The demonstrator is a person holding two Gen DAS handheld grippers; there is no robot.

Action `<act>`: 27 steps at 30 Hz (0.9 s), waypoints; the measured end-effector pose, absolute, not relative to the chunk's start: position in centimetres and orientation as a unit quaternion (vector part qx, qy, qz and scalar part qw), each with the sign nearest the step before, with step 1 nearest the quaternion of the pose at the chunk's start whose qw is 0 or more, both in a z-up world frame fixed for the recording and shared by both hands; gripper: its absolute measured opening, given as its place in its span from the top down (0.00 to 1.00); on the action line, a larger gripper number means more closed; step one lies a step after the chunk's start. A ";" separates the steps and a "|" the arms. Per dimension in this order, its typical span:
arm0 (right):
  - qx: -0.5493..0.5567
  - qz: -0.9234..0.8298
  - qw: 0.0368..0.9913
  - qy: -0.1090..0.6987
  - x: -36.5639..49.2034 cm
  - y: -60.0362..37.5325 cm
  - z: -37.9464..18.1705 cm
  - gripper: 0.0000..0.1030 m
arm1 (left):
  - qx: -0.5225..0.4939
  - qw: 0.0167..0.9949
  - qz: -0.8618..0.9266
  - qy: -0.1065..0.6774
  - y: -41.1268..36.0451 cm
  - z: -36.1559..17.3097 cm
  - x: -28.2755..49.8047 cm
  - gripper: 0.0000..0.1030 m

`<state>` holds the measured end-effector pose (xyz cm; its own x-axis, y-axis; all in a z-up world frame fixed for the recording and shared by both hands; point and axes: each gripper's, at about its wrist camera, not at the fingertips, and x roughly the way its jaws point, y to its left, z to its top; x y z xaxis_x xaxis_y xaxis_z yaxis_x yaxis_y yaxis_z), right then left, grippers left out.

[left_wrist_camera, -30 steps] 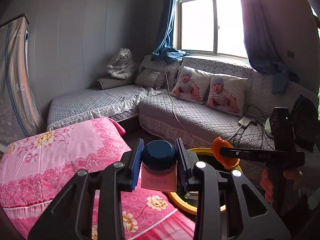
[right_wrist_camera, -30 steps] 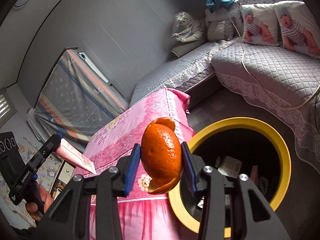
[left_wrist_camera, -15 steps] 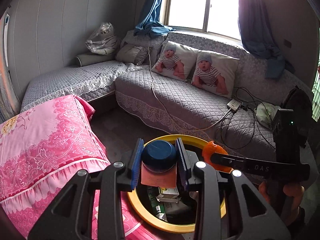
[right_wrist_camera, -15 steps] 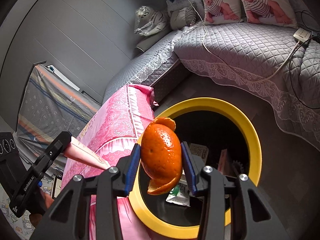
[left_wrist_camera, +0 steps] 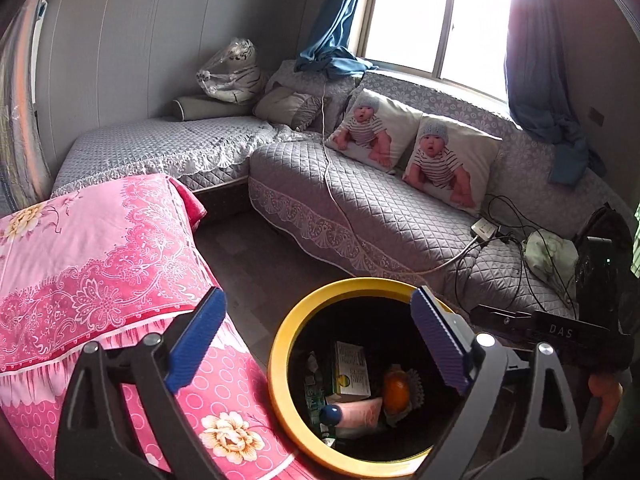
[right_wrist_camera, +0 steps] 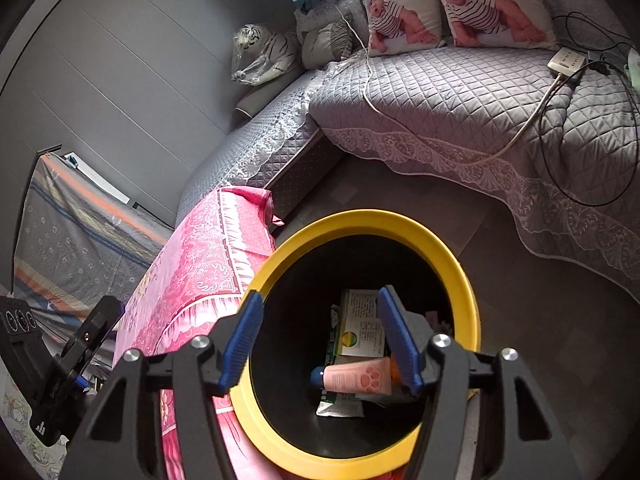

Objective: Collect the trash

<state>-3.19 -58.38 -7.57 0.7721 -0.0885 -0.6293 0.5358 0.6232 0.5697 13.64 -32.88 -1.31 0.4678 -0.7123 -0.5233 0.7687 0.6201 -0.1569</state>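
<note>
A black trash bin with a yellow rim (left_wrist_camera: pixel 280 364) (right_wrist_camera: pixel 460 272) stands on the floor beside the pink-covered table. Inside it lie a pink tube with a blue cap (left_wrist_camera: pixel 354 414) (right_wrist_camera: pixel 356 380), an orange peel (left_wrist_camera: pixel 396 392), a white-green box (left_wrist_camera: pixel 352 368) (right_wrist_camera: pixel 360 330) and other wrappers. My left gripper (left_wrist_camera: pixel 318 344) is open and empty above the bin. My right gripper (right_wrist_camera: pixel 320 340) is open and empty right over the bin's mouth. The right gripper's body also shows in the left wrist view (left_wrist_camera: pixel 560 328).
A pink flowered cloth covers the table (left_wrist_camera: pixel 92 264) (right_wrist_camera: pixel 200 264) left of the bin. A grey quilted corner sofa (left_wrist_camera: pixel 380 216) (right_wrist_camera: pixel 460 92) with baby-print pillows, cables and a power strip (right_wrist_camera: pixel 566 62) stands behind it. Bare floor lies between the sofa and the bin.
Both grippers have opened. The pink tube fell from the left one and the orange peel from the right one, and both now lie in the bin.
</note>
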 end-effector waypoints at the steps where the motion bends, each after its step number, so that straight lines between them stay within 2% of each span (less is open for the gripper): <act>1: 0.384 -0.196 0.856 0.285 -3.1 -58.1 -7.3 0.26 | 0.046 0.862 -0.425 0.273 -32.1 -1.1 13.6 0.08; 3: 0.357 -0.222 0.857 0.298 -2.5 -57.3 -7.0 0.24 | 0.035 0.874 -0.413 0.255 -30.2 -0.5 13.5 0.08; 5: 0.341 -0.241 0.856 0.305 -1.6 -56.4 -7.1 0.08 | 0.032 0.890 -0.389 0.234 -28.1 0.2 13.2 0.08; 9: 0.307 -0.259 0.857 0.324 0.8 -54.6 -8.1 0.08 | 0.024 0.918 -0.342 0.201 -23.2 1.2 12.9 0.08; 15: 0.237 -0.275 0.866 0.343 4.6 -50.5 -9.8 0.08 | 0.020 0.947 -0.254 0.197 -15.1 1.3 13.2 0.08; 27: 0.069 -0.198 0.956 0.207 3.9 -31.9 -2.2 0.08 | 0.052 0.984 -0.092 0.142 -1.2 2.0 7.8 0.08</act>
